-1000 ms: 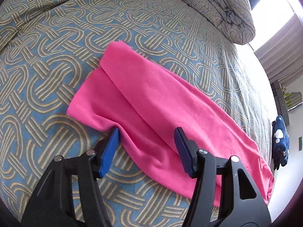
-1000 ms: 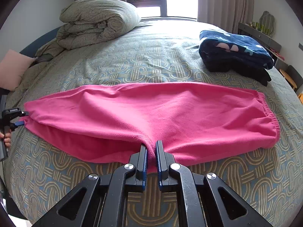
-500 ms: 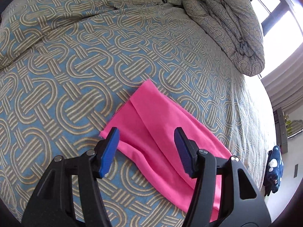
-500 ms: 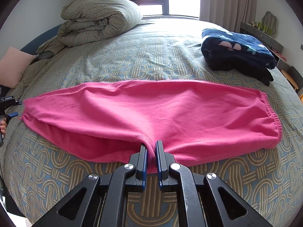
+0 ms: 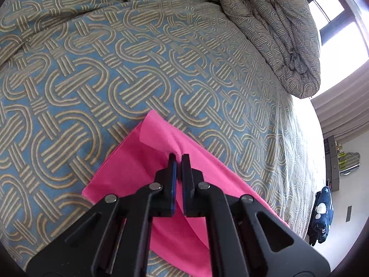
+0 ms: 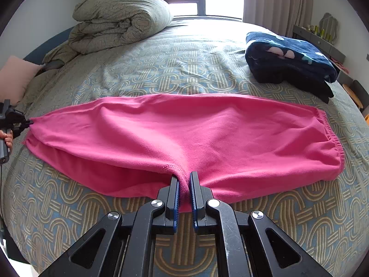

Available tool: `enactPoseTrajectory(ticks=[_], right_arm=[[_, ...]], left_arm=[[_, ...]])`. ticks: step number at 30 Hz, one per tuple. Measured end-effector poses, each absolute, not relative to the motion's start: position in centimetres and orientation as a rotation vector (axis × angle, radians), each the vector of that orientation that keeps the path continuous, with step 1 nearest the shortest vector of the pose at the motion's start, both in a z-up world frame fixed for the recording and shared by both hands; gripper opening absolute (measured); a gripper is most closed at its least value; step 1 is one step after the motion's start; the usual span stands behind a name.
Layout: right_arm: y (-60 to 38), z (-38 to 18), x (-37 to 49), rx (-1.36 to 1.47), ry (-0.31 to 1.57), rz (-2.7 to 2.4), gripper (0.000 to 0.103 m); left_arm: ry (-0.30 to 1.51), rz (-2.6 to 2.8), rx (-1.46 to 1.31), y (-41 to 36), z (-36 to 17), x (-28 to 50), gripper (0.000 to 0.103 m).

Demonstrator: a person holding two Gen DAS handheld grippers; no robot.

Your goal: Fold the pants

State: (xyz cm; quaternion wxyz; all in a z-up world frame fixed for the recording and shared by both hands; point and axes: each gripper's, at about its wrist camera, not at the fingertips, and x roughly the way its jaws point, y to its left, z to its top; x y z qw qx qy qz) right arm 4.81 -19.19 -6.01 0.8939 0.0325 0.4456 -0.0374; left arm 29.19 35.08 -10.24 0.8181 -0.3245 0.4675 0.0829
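The pink pants [image 6: 184, 133] lie folded lengthwise across the patterned bedspread, waistband at the right, leg hems at the left. My right gripper [image 6: 183, 180] is shut on the near edge of the pants at the crotch. My left gripper [image 5: 179, 159] is shut on the top layer of the pants [image 5: 143, 170] at the leg hems. It also shows at the far left of the right wrist view [image 6: 28, 121], pinching the hem corner.
A folded navy blanket [image 6: 288, 57] lies at the back right of the bed. A bundled duvet [image 6: 120, 20] sits at the back left, and a pink pillow [image 6: 13, 78] at the left edge. The bedspread [image 6: 184, 69] stretches behind the pants.
My left gripper was open over the leg end; it has moved to the hem and shut on the fabric. The right gripper has stayed shut on the crotch edge.
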Motion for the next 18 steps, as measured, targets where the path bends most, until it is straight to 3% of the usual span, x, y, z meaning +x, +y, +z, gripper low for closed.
enactPoseTrajectory(ticks=[5, 11, 15, 18], right_arm=[[-19.4, -5.3, 4.3, 0.074, 0.893, -0.073, 0.008], [-20.0, -5.5, 3.3, 0.086, 0.899, -0.072, 0.008], [-20.0, -5.8, 2.9, 0.083, 0.913, -0.072, 0.008], [-19.9, -5.8, 3.0, 0.069, 0.919, -0.070, 0.008]], left_arm=[[0.989, 0.223, -0.532, 35.1, -6.6, 28.2, 0.005], [1.160, 0.313, -0.427, 36.8, -11.4, 27.7, 0.007], [1.165, 0.353, -0.508, 39.1, -13.0, 26.2, 0.008], [1.143, 0.380, -0.532, 40.7, -12.6, 25.2, 0.017]])
